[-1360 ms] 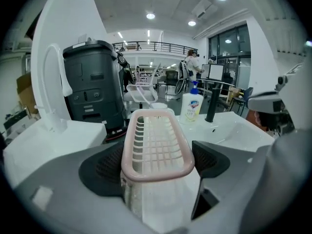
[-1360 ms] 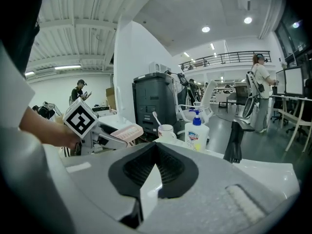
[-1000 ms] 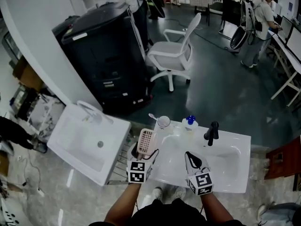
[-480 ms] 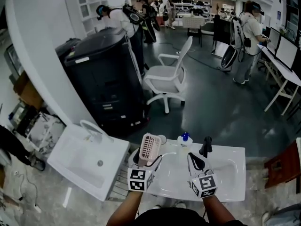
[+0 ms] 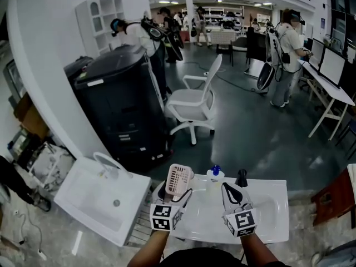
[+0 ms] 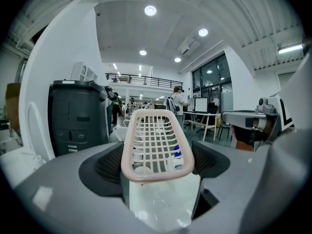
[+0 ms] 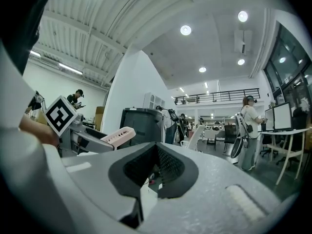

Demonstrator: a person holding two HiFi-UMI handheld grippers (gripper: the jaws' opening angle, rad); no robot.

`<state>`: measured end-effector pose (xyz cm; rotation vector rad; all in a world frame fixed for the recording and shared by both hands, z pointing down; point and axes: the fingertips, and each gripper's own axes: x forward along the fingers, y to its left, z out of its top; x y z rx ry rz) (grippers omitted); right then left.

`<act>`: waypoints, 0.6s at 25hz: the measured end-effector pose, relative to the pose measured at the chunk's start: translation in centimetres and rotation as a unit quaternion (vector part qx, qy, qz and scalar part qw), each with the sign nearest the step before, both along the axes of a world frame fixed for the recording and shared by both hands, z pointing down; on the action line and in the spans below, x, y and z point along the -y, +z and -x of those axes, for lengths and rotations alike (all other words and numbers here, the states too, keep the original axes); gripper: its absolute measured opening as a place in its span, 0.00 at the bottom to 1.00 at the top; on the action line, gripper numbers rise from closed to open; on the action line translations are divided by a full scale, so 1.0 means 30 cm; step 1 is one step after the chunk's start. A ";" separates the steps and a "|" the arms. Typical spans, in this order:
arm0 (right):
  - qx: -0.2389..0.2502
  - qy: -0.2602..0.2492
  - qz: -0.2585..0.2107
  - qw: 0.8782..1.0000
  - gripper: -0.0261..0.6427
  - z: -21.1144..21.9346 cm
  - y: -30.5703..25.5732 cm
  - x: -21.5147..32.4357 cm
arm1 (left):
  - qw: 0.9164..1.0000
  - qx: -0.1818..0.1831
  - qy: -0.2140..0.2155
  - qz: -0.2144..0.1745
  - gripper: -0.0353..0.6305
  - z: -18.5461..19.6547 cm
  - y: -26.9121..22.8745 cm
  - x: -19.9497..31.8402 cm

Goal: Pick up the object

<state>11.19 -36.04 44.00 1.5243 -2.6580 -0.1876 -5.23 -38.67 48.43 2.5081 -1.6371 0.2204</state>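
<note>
A pink plastic lattice basket (image 5: 178,181) is held up over the left end of the white sink (image 5: 270,218). My left gripper (image 5: 174,191) is shut on it, with the basket's end (image 6: 157,147) clamped between the two black pads and standing upright ahead of the jaws. My right gripper (image 5: 230,188) hovers over the sink basin beside it, its jaws together and holding nothing. In the right gripper view the pads (image 7: 168,172) meet, and the basket (image 7: 117,136) shows to the left.
A black faucet (image 5: 241,178) and a blue-capped bottle (image 5: 214,173) stand at the sink's back rim. A second white sink (image 5: 97,199) lies on the floor to the left. Beyond are a black cabinet (image 5: 119,104), a white chair (image 5: 194,102) and several people.
The basket has risen in my left gripper, away from the sink rim. The head view has tilted up, showing more of the room. The right gripper has kept its place beside it.
</note>
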 end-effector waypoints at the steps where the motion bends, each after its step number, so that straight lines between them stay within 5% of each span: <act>1: -0.001 0.001 -0.001 1.000 0.04 -0.003 -0.001 0.003 | 1.000 -0.004 0.001 -0.003 0.74 -0.001 -0.007 0.001; 15: -0.030 0.002 -0.002 1.000 0.04 -0.014 0.012 0.021 | 1.000 -0.002 -0.001 0.000 0.74 -0.006 0.003 0.005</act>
